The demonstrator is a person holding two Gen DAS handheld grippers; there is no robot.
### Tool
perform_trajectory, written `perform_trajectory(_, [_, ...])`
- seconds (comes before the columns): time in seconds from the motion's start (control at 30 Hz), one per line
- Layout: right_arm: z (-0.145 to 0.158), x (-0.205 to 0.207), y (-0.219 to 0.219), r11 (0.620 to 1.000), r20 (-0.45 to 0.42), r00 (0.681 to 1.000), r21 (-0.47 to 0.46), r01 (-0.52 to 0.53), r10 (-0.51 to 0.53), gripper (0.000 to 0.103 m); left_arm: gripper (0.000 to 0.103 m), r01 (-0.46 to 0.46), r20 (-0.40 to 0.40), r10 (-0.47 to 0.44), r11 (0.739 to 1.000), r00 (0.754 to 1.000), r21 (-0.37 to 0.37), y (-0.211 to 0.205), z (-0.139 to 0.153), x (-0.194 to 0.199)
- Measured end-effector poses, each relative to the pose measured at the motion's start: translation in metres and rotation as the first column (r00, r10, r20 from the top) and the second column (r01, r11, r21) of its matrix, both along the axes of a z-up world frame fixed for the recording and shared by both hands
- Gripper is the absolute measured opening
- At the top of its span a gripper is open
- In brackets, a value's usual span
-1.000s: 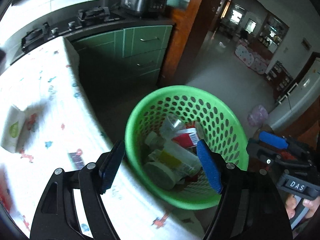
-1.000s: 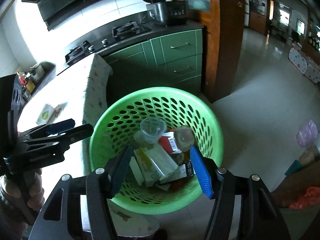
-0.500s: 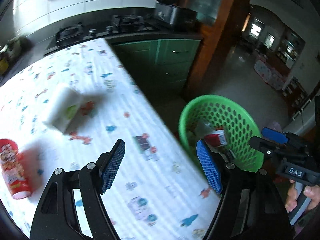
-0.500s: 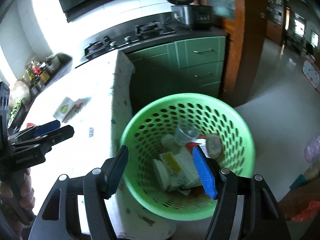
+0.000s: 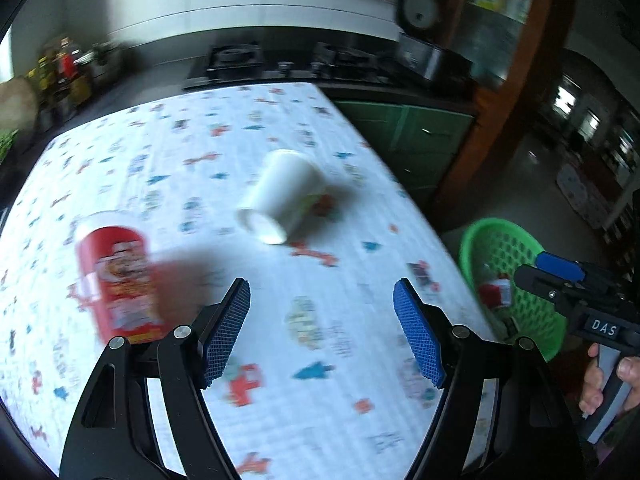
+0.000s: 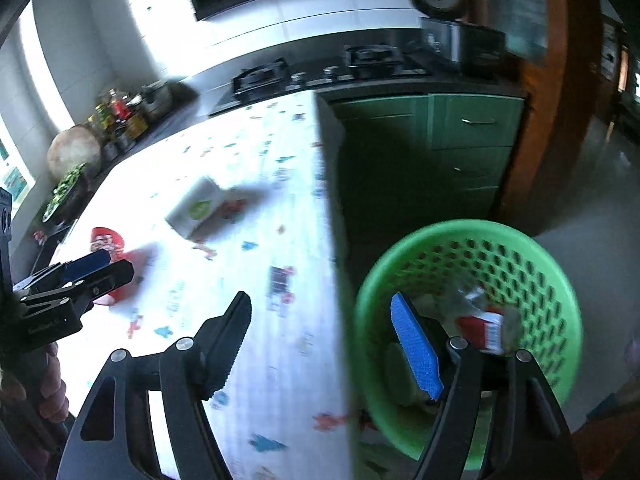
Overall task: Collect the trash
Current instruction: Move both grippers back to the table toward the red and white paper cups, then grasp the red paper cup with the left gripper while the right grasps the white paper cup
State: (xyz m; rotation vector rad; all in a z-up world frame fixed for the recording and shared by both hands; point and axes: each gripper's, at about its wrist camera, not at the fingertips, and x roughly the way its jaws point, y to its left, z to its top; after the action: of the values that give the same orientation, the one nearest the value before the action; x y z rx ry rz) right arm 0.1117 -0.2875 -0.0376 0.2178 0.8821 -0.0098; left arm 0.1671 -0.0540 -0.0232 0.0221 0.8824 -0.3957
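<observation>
A green perforated basket (image 6: 524, 264) stands on the floor beside the table and holds several pieces of trash, among them a red carton (image 6: 482, 330). The basket also shows in the left wrist view (image 5: 516, 268). On the patterned tablecloth stand a red can (image 5: 118, 280) and a white carton (image 5: 282, 196) lying on its side; the right wrist view shows the can (image 6: 107, 242) and the carton (image 6: 196, 208). My left gripper (image 5: 322, 330) is open and empty above the table, right of the can. My right gripper (image 6: 324, 344) is open and empty over the table edge next to the basket.
The table (image 5: 224, 136) with the patterned cloth fills the left and middle. Green cabinets (image 6: 460, 148) and a stove counter (image 6: 320, 72) lie behind. Jars and a bowl (image 6: 116, 112) stand at the far left. Tiled floor (image 6: 600, 208) opens to the right.
Both grippers swung left, away from the basket and towards the table. The red can and white carton came closer in the left wrist view. Both stayed open and empty.
</observation>
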Motion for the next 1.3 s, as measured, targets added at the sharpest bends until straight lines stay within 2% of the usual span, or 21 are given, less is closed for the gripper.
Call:
perform_trajectory(0.27, [0.002, 0.046, 0.048, 0.994, -0.016, 0.996, 0.065, -0.085, 0.086, 0.073, 0.073, -0.14, 0.005, 0.14, 0.99, 0.99, -0.003, 0.067, 0.003, 0.01])
perform_trajectory(0.53, [-0.007, 0.103, 0.088, 0.975, -0.06, 0.991, 0.198, -0.103, 0.117, 0.074, 0.073, -0.229, -0.011, 0.229, 0.973, 0.973, -0.011, 0.115, -0.003, 0.021])
perform_trajectory(0.67, [-0.012, 0.127, 0.103, 0.971, -0.08, 0.99, 0.22, -0.096, 0.116, 0.074, 0.073, -0.254, -0.021, 0.254, 0.967, 0.967, -0.014, 0.132, -0.007, 0.027])
perform_trajectory(0.77, [-0.016, 0.146, 0.111, 0.966, -0.095, 0.989, 0.244, -0.085, 0.111, 0.074, 0.08, -0.272, -0.033, 0.272, 0.962, 0.962, -0.021, 0.143, -0.01, 0.034])
perform_trajectory(0.97, [-0.03, 0.18, 0.116, 0.947, -0.133, 0.988, 0.32, -0.033, 0.079, 0.074, 0.08, -0.273, -0.053, 0.272, 0.962, 0.961, -0.025, 0.154, -0.017, 0.048])
perform_trajectory(1.3, [-0.058, 0.222, 0.12, 0.95, -0.213, 0.977, 0.306, 0.058, 0.009, 0.074, 0.084, -0.269, -0.136, 0.261, 0.962, 0.956, -0.043, 0.157, -0.038, 0.075])
